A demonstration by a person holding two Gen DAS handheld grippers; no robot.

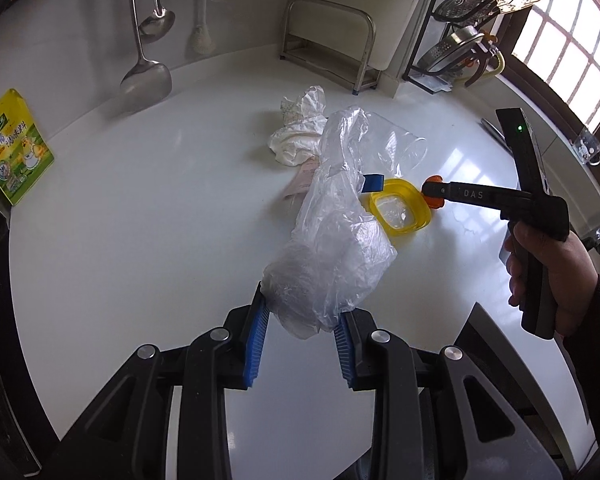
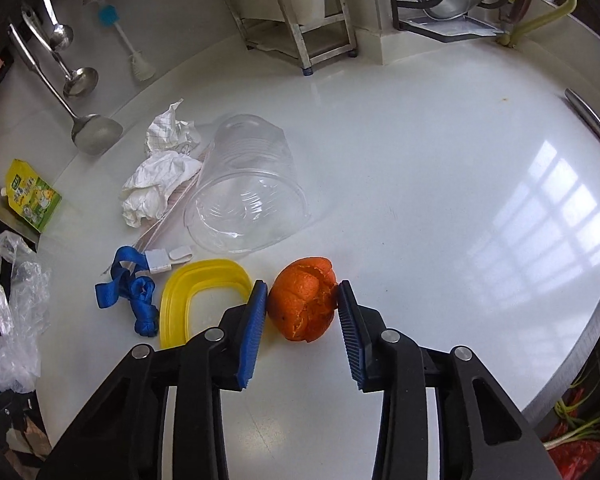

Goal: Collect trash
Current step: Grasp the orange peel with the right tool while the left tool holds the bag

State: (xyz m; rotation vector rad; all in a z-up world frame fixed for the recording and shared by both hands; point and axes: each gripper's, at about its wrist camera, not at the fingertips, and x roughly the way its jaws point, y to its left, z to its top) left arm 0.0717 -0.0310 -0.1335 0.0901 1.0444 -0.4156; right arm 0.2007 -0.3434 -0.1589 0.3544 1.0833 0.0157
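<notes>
My left gripper (image 1: 304, 304) is shut on a crumpled clear plastic bag (image 1: 332, 240), which stands up from its blue pads above the white counter (image 1: 160, 240). The bag (image 2: 12, 300) also shows at the left edge of the right wrist view. My right gripper (image 2: 302, 292) has both blue pads pressed against an orange peel (image 2: 304, 312) resting on the counter. Next to the peel lie a yellow lid ring (image 2: 204, 284), a blue strap (image 2: 128, 284), a tipped clear plastic cup (image 2: 248, 192) and crumpled white paper (image 2: 160, 176). A hand holds the right gripper (image 1: 432, 196).
A yellow-green seasoning pouch (image 1: 16, 148) stands at the counter's left edge. Ladles (image 1: 144, 76) and a brush hang on the back wall. A metal stand (image 1: 328, 40) and a dish rack (image 1: 472, 32) occupy the back. The counter's metal rim (image 2: 592, 320) runs along the right.
</notes>
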